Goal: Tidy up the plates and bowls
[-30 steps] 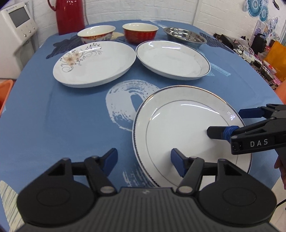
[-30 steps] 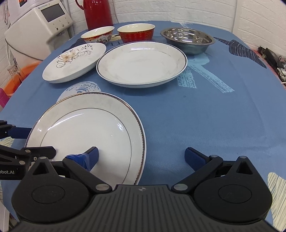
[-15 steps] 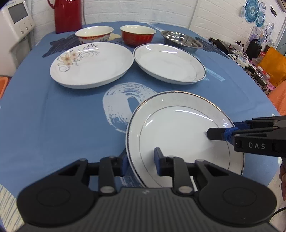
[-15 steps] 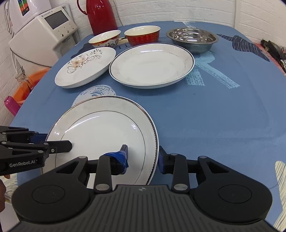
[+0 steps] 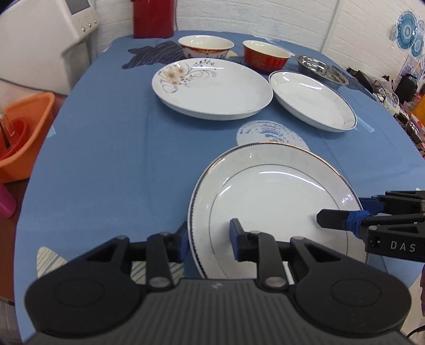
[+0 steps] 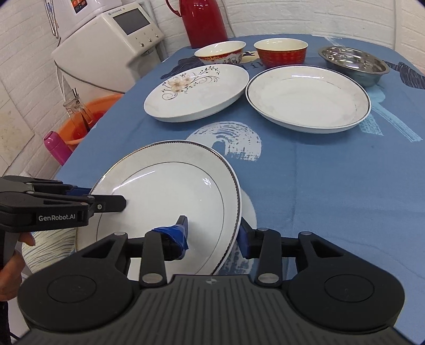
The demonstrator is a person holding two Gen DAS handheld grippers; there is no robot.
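**Left wrist view: rimmed plate pinched from both sides**

Left wrist view is filled mostly by the bench [image 5: 111,164], which is covered with a blue patterned cloth. At its far edge a red flask [image 6: 204,21] is seen, with a white appliance [image 6: 106,45] and an orange basin [image 5: 24,135] off to the side, against white brick walls.

On the cloth a floral plate [image 5: 212,87] and a blue-rimmed deep plate [image 6: 308,98] are set just beside each other; behind them two red bowls [image 6: 281,51] and a steel bowl [image 6: 354,65] are lined up.

The gold-rimmed plate [image 5: 273,201] is held nearest, tilted and seemingly raised off the cloth. It is pinched at its left rim by the left tongs [image 5: 208,236] and at its right rim by the right tongs [image 6: 213,232], each pair pressed onto the rim.

The step in hand is judged to be carrying this plate for stacking. Both grips should be kept level and matched in height, since glazed china may slip; the plate should be lowered flat and centred before either grip is loosened.
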